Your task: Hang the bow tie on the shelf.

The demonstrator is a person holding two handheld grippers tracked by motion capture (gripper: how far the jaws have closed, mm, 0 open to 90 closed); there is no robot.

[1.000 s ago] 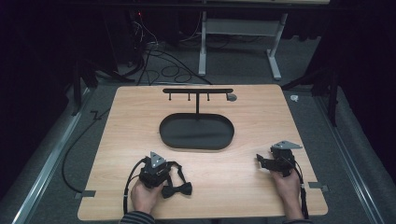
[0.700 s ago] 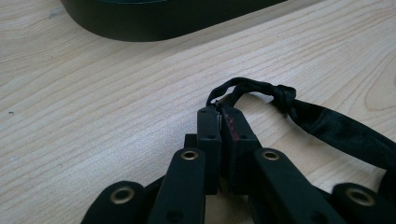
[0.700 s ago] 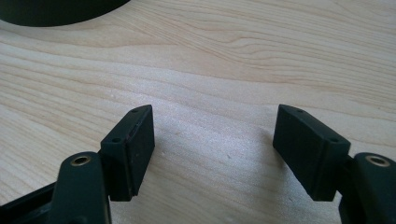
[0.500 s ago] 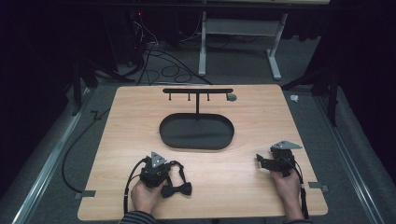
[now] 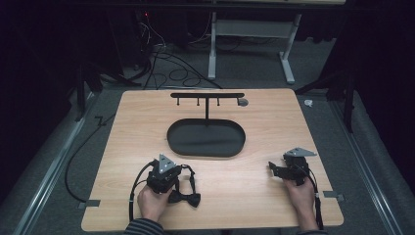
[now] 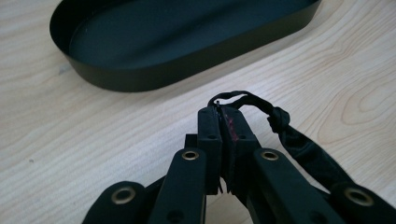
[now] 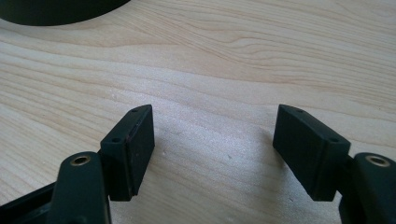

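Note:
A black bow tie lies on the wooden table near the front left. Its thin strap loops up into my left gripper, which is shut on it; the strap's end pokes out above the pads. In the high view the left gripper is held just above the bow and points toward the black oval tray. My right gripper is open over bare wood with nothing between its pads. In the high view the right gripper sits at the front right.
A black T-shaped rack with several small hooks rises from behind the tray. A small grey round piece lies by the rack's right end. Cables trail from both grippers toward the table's front edge.
The left gripper has risen slightly with the strap between its jaws. The bow still rests on the table. The right hand has kept still.

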